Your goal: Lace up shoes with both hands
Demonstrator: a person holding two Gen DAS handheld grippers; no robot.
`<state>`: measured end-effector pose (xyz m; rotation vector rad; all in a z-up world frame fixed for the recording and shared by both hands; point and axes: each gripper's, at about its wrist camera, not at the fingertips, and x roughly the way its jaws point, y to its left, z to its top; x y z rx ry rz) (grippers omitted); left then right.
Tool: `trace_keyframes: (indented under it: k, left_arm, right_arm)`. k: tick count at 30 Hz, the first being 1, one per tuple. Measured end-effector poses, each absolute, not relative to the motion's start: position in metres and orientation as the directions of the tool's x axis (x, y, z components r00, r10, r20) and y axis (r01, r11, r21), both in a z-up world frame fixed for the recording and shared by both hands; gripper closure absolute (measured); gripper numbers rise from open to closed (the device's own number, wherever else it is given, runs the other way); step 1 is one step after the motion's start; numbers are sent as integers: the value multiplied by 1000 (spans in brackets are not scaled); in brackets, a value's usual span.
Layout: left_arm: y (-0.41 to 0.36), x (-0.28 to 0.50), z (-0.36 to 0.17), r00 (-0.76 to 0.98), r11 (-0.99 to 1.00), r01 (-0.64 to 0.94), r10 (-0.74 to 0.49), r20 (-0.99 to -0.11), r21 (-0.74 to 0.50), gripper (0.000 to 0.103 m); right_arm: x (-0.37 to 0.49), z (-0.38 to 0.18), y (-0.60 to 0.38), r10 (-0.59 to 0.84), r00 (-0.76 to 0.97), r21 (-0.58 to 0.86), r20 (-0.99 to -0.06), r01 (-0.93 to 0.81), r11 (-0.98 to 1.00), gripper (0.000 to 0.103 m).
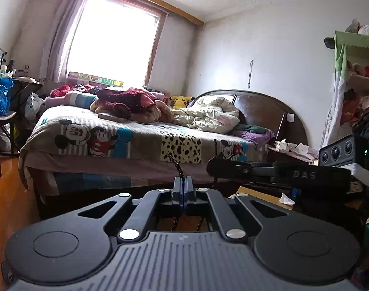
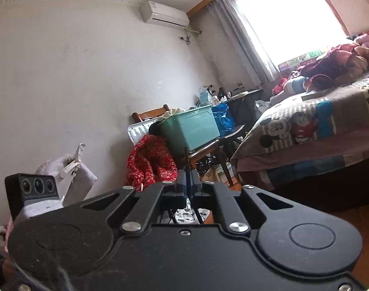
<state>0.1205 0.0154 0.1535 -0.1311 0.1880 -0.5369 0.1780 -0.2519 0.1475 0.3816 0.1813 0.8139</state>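
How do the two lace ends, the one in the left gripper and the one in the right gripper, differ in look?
The lace end in the left gripper shows a dark and light speckled pattern and leans to the left above the fingertips. The lace end in the right gripper looks plain dark and thin and stands nearly upright. Both ends are pinched between shut jaws and stick out past the fingertips.

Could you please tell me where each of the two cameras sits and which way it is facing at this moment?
Left wrist: sits on the left tongs, looking level across the bed toward the window; its tongs are shut on a shoelace end, and the right tongs show alongside.
Right wrist: sits on the right tongs, facing the wall, a teal bin and air conditioner; shut on a lace.
Shared: bed, window, teal bin.
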Motion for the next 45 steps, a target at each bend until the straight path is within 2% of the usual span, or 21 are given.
trace_keyframes:
  k: [11, 12, 17, 20, 26, 30, 32, 33, 34, 35, 36, 37, 41, 44, 45]
  left_arm:
    - [25, 116, 156, 866, 874, 458, -480, -141, -165, 103]
    - [27, 120, 154, 869, 884, 439, -463, -174, -162, 103]
    - [34, 159, 113, 831, 946, 319, -306, -464, -53, 103]
    - [41, 182, 77, 779, 960, 280, -216, -589, 18, 103]
    - [41, 225, -4, 630, 939, 328, -136, -765, 103, 103]
    - [38, 257, -59, 494, 932, 358, -129, -860, 66, 102]
    - [35, 266, -72, 422, 924, 382, -144, -895, 31, 95]
    - [34, 270, -76, 391, 915, 402, -149, -908, 23, 87]
    - [30, 274, -73, 376, 896, 443, -147, -915, 38, 74]
    - [27, 278, -71, 361, 874, 483, -145, -921, 51, 65]
    - [24, 281, -68, 349, 852, 519, -144, -926, 63, 46]
    - [24, 284, -63, 342, 833, 548, -146, -928, 72, 42]
    - [21, 288, -54, 322, 730, 672, -132, -937, 128, 42]
    - [22, 279, -61, 340, 672, 728, -178, -923, 138, 42]
    - [25, 277, -67, 335, 672, 733, -217, -917, 109, 42]
  right_arm:
    - [177, 146, -250, 734, 677, 385, -44, -667, 638, 99]
    - [177, 145, -250, 734, 676, 378, -58, -666, 643, 99]
    - [193, 128, -251, 708, 682, 304, -184, -646, 701, 99]
    - [207, 116, -259, 695, 675, 278, -248, -637, 719, 99]
    - [226, 90, -263, 694, 634, 258, -340, -647, 718, 99]
    - [232, 72, -256, 706, 595, 248, -385, -670, 700, 99]
    - [236, 61, -250, 709, 568, 235, -418, -686, 689, 99]
    - [238, 54, -246, 710, 551, 221, -439, -700, 680, 99]
    - [240, 47, -242, 711, 529, 207, -463, -716, 667, 99]
    - [243, 39, -238, 710, 508, 192, -487, -731, 655, 99]
    - [245, 31, -233, 707, 490, 176, -511, -745, 643, 99]
    - [248, 23, -227, 704, 465, 160, -537, -763, 626, 99]
    - [256, -9, -204, 688, 372, 122, -624, -822, 556, 99]
    - [261, -34, -186, 677, 307, 101, -669, -865, 492, 99]
    - [263, -43, -182, 673, 284, 104, -683, -874, 474, 99]
